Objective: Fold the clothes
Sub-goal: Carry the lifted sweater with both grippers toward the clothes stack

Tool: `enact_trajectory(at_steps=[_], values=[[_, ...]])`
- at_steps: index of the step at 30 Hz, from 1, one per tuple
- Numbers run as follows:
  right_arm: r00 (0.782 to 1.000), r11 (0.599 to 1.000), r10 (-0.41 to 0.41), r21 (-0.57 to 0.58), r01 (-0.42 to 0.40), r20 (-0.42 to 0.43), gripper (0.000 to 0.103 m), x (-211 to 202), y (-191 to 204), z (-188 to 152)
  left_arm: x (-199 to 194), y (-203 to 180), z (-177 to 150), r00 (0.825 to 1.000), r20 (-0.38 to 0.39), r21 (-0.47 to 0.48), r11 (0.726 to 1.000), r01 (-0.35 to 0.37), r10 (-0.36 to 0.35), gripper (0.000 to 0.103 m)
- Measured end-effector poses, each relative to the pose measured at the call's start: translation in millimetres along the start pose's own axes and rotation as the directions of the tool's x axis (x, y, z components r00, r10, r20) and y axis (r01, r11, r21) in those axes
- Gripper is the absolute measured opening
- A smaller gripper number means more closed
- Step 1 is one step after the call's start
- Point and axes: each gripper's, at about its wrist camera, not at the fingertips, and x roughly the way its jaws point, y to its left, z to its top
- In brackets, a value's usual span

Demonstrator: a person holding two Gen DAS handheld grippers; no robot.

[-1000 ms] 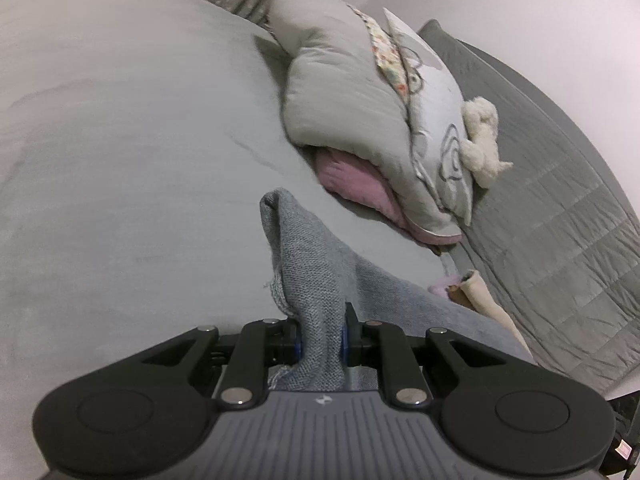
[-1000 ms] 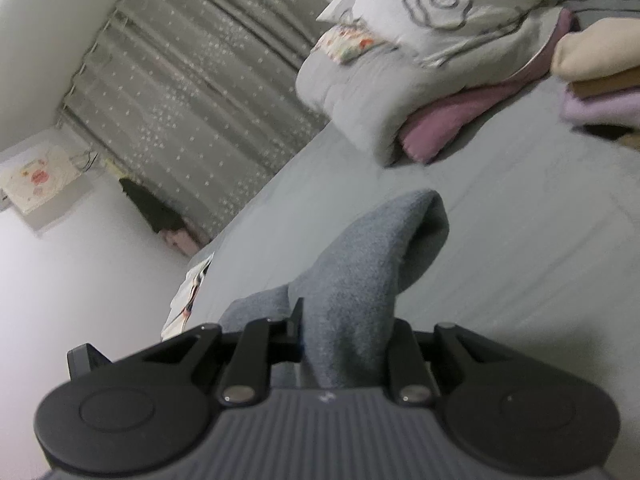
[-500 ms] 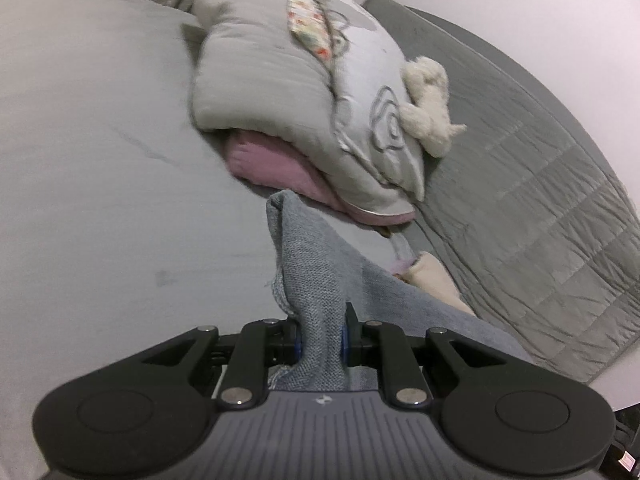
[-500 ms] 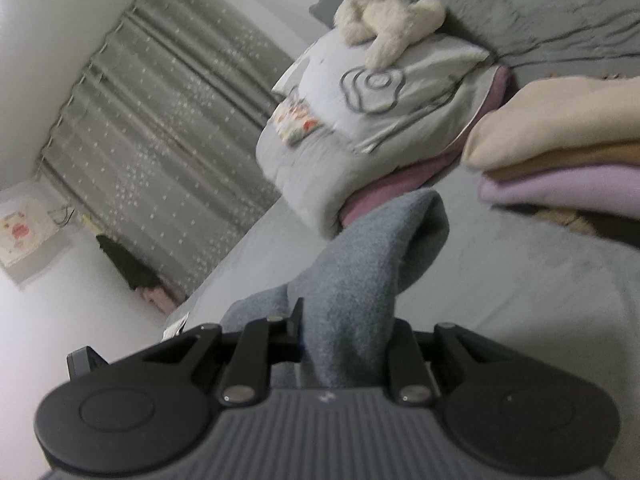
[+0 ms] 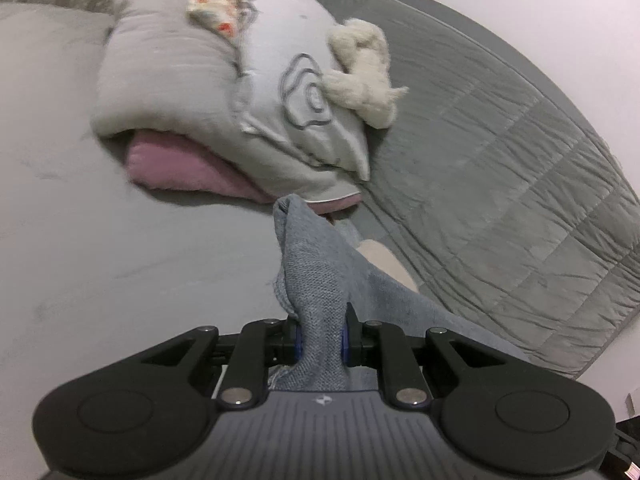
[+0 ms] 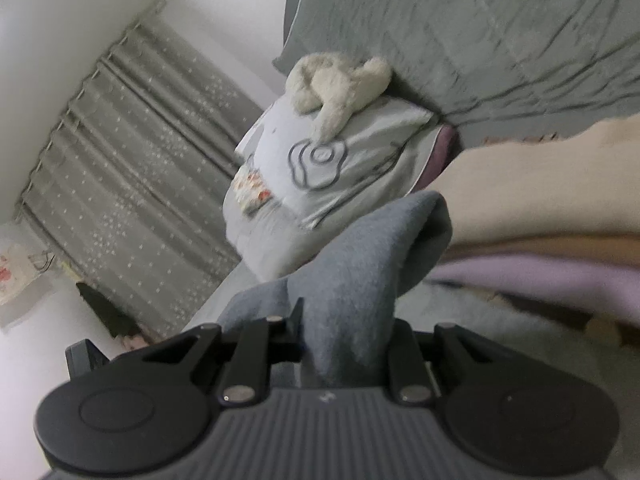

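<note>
Left wrist: left gripper (image 5: 320, 338) clamps a grey knitted garment (image 5: 310, 280) above the grey bed sheet (image 5: 120, 248). Right wrist: right gripper (image 6: 344, 344) pinches the same garment beside stacked folded clothes (image 6: 540, 240)

Grey knit garment (image 5: 320, 280) hides tong tips; folded stack (image 6: 540, 216) blurred, cut off at right edge.

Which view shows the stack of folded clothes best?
The right wrist view: the stack fills its right side, with cream, tan and lilac layers visible. The left wrist view shows only a cream sliver behind the gray garment.
</note>
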Motion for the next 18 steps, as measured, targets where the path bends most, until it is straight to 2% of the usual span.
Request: enact_trajectory(at_steps=[10,18], values=[[0.992,0.998,-0.056,0.038,0.052,0.117,0.017,-20,-41,55,57,-83,24,0.999,-0.012,0.129,0.991,0.038,-0.037,0.014],[0.980,0.995,-0.097,0.048,0.090,0.171,0.017,-24,-65,86,103,-130,36,0.999,-0.014,0.168,0.984,0.051,-0.050,0.014]])
